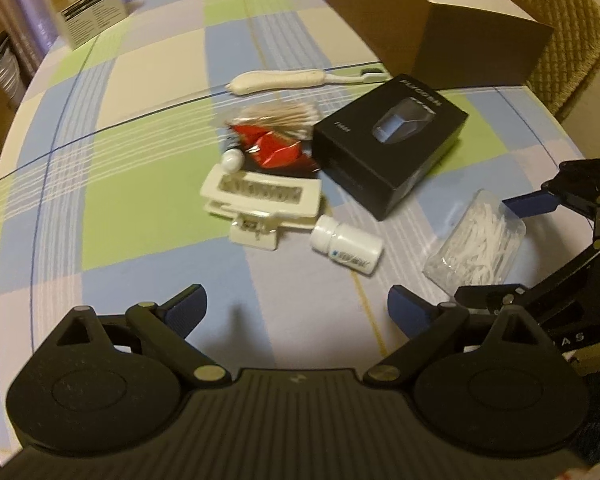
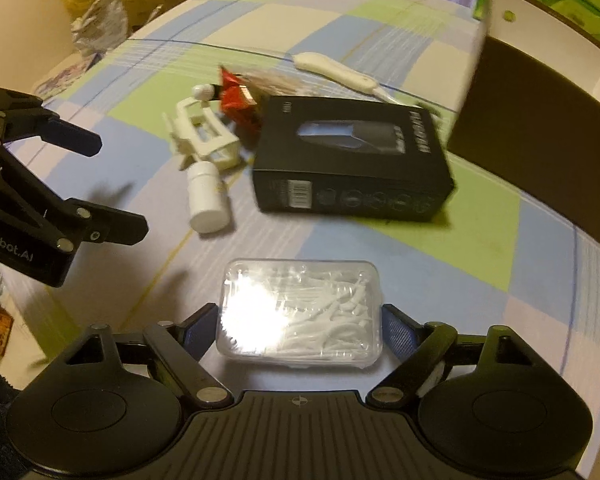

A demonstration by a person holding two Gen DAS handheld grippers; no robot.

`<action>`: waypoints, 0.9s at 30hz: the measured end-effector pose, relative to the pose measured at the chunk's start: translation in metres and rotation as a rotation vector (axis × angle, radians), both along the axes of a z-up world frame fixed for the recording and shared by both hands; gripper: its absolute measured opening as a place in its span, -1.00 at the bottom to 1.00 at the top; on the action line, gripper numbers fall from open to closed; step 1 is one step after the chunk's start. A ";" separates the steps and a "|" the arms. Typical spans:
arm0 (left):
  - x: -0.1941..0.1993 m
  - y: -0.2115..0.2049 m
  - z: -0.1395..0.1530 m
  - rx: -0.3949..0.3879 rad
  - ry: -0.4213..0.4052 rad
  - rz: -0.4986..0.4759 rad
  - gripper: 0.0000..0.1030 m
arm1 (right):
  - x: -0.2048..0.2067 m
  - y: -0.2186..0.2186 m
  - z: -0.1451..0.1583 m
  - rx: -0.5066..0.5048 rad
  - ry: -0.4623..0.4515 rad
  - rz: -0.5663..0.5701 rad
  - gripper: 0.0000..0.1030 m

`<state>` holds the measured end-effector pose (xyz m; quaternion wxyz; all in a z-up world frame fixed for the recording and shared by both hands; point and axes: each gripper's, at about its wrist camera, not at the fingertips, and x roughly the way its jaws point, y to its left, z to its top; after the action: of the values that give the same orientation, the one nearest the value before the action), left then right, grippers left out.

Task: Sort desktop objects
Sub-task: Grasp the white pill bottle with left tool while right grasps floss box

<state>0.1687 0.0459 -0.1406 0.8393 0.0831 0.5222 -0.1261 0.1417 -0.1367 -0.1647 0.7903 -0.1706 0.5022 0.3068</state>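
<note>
Between the spread fingers of the right claw point(image 2: 298, 330) lies a clear plastic lidded box point(image 2: 300, 314) filled with white floss picks, flat on the checked counter point(image 2: 440, 264); whether the blue pads touch its sides cannot be told. Beyond it lie a black cardboard product box point(image 2: 352, 156) and a white pill bottle point(image 2: 206, 196) on its side. Well left, the left claw point(image 1: 298, 306) hangs released over bare cloth, holding nothing.
</note>
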 end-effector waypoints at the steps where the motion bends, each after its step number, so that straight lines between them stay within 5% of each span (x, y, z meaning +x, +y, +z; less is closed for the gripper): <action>1: 0.001 -0.002 -0.001 -0.005 -0.002 -0.012 0.84 | 0.001 -0.004 0.000 0.001 0.002 -0.013 0.61; 16: 0.019 -0.034 -0.024 -0.023 -0.030 -0.200 0.44 | 0.038 -0.098 0.010 -0.040 0.005 -0.297 0.61; 23: 0.022 -0.041 -0.034 -0.029 0.008 -0.238 -0.20 | 0.043 -0.118 0.013 -0.043 0.007 -0.343 0.61; 27: 0.020 -0.043 -0.034 -0.031 0.009 -0.229 -0.19 | 0.043 -0.120 0.012 -0.050 0.007 -0.336 0.61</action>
<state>0.1887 0.0027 -0.1747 0.8182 0.1287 0.5111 -0.2294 0.1850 -0.2563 -0.1526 0.8242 -0.1029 0.5339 0.1584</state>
